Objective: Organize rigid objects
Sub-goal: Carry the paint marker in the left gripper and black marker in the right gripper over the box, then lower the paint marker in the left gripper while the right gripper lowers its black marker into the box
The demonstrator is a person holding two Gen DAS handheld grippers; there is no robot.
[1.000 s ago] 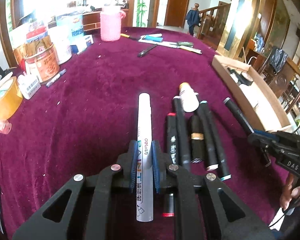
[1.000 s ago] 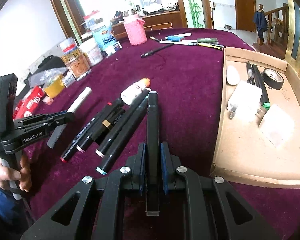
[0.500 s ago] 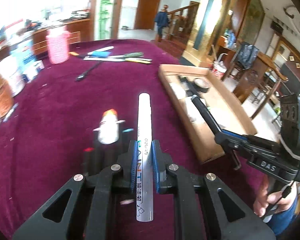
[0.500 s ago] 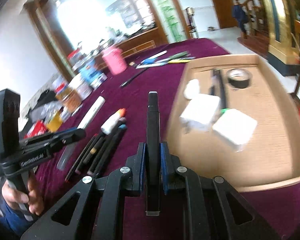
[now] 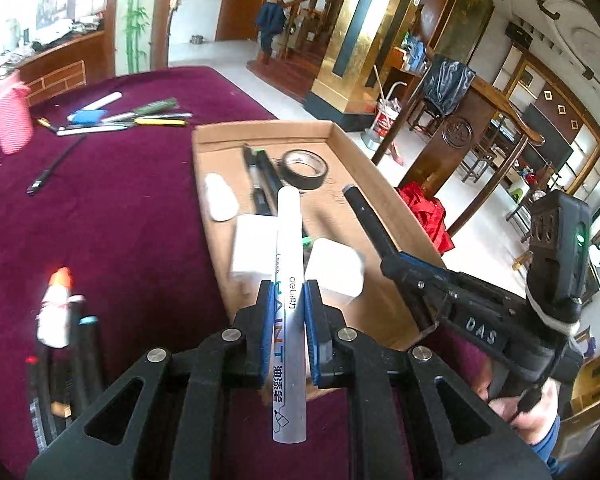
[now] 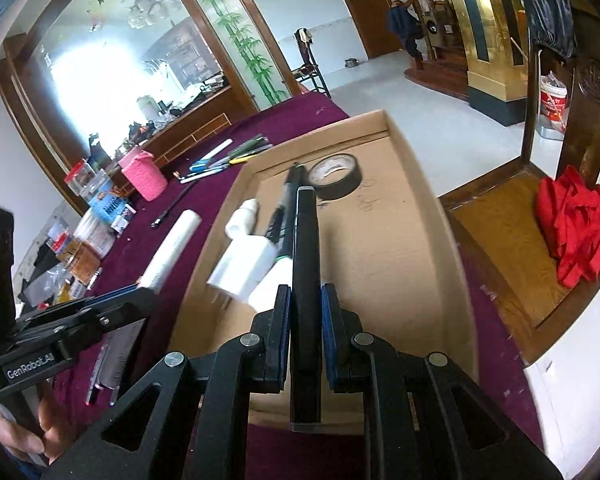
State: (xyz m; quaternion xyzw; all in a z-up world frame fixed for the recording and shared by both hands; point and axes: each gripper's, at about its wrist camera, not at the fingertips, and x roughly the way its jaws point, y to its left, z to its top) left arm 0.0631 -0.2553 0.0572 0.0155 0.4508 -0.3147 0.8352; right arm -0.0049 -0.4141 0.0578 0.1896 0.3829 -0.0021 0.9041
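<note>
Your left gripper (image 5: pixel 287 316) is clenching a white paint marker (image 5: pixel 288 280) at centre frame, its tip lying over the cardboard tray (image 5: pixel 374 184). Your right gripper (image 6: pixel 305 322) is gripping a black marker (image 6: pixel 306 264) between its fingers, above the tray on the bench (image 5: pixel 112 216).

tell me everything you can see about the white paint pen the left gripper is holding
The white paint pen is a slim, smooth cylinder, plastic by its look, printed with "deli", "PAINT" and Chinese characters. The left gripper is shut on its middle, blue pads against both sides. It points forward, held over the cardboard tray.
</note>
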